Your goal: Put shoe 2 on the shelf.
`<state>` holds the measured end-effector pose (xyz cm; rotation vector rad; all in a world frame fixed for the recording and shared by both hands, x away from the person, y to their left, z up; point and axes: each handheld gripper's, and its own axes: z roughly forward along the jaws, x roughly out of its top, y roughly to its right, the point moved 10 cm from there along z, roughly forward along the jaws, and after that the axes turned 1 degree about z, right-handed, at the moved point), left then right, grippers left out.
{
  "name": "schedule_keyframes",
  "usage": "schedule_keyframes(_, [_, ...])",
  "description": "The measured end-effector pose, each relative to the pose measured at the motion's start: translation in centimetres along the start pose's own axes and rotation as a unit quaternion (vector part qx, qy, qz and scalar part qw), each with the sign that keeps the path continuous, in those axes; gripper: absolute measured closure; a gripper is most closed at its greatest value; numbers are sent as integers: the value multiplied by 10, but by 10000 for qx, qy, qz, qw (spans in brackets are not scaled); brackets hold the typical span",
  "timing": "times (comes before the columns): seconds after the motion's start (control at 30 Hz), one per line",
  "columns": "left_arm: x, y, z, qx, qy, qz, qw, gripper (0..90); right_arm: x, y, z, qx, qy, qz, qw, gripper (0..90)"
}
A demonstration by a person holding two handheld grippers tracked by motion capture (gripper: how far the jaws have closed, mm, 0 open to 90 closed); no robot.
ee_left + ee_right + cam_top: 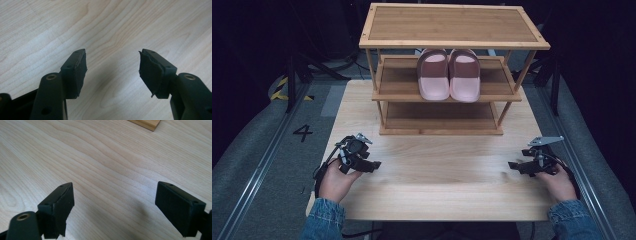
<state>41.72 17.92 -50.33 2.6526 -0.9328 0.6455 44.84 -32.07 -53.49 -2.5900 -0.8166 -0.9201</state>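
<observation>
A pair of pink slippers [449,74] lies side by side on the middle shelf of a three-tier wooden rack [452,25] at the back of the table. My left gripper [374,165] rests near the table's front left, held in a hand, and points right. In the left gripper view that gripper [112,66] stands open over bare wood with nothing between its jaws. My right gripper [512,165] sits at the front right and points left. Seen in the right gripper view, it [115,200] is open wide and empty.
The light wooden table [437,175] has bare room between the two grippers and in front of the rack. A corner of the rack's base [146,123] shows at the top of the right gripper view. Dark floor with rails flanks the table.
</observation>
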Motion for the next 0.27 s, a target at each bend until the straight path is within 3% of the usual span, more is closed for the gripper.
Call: schedule_keyframes(0.27, [-3, -6, 5, 62, 74, -108, 9999, 382, -3, 2, 10, -204, 158, -68, 9996, 162])
